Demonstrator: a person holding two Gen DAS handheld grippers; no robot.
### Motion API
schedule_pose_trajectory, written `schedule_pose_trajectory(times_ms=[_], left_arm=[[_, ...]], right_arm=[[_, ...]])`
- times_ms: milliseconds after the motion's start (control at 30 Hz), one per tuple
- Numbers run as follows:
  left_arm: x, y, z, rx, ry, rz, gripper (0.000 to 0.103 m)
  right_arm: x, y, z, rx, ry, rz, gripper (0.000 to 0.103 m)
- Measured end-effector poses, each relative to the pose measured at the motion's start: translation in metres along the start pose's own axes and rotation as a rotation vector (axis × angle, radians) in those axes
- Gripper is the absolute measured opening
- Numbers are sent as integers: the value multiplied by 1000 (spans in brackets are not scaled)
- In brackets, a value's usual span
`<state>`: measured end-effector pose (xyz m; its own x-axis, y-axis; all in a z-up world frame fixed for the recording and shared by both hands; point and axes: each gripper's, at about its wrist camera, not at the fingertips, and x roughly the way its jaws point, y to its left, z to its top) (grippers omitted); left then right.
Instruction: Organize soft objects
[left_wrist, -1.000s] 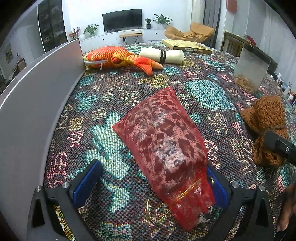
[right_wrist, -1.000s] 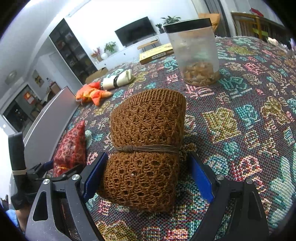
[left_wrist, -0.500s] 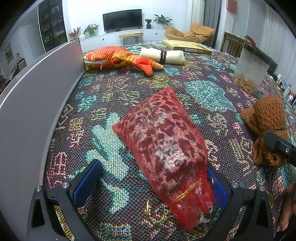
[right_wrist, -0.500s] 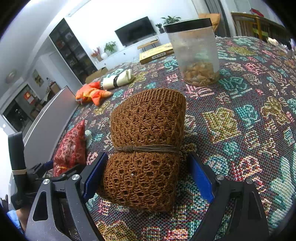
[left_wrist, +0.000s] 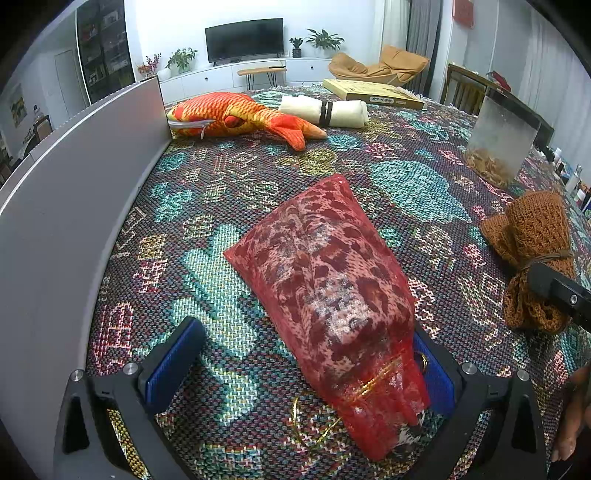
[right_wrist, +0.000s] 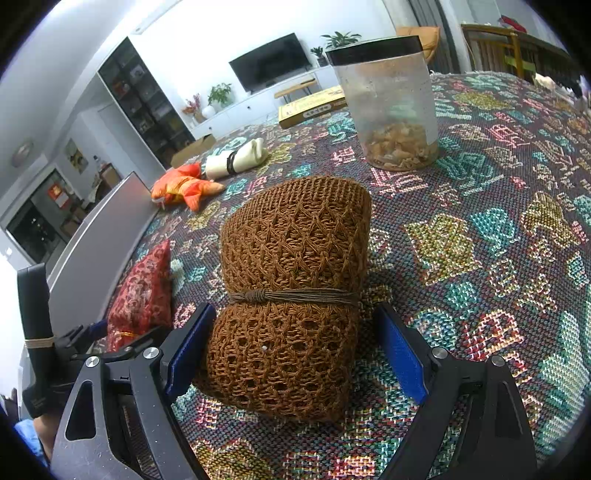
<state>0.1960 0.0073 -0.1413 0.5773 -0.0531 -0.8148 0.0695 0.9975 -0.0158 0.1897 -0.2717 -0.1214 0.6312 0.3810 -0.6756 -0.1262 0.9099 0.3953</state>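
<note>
A red mesh bag (left_wrist: 325, 280) of leopard-patterned cloth lies on the woven tablecloth (left_wrist: 229, 177). Its tied end rests between the fingers of my left gripper (left_wrist: 303, 369). That gripper is open: the bag leans on the right pad and a wide gap shows on the left. In the right wrist view a brown knitted roll (right_wrist: 295, 258), tied round the middle with string, lies between the fingers of my right gripper (right_wrist: 295, 354). This gripper is open too. The left pad sits against the roll and the right pad stands off it.
An orange fish plush (left_wrist: 236, 114) and a cream cloth roll (left_wrist: 325, 110) with a black band lie at the far side. A yellow box (left_wrist: 373, 94) lies behind them. A clear jar (right_wrist: 391, 107) with a black lid stands beyond the brown roll. A grey panel (left_wrist: 74, 206) borders the left edge.
</note>
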Motion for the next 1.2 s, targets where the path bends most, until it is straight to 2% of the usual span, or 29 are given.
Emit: schedule_pose_trajectory(times_ms=[1200], left_arm=[[0,0,0,0,0,-2,103]], right_arm=[[-1,-2,1,17,-6,19,89]])
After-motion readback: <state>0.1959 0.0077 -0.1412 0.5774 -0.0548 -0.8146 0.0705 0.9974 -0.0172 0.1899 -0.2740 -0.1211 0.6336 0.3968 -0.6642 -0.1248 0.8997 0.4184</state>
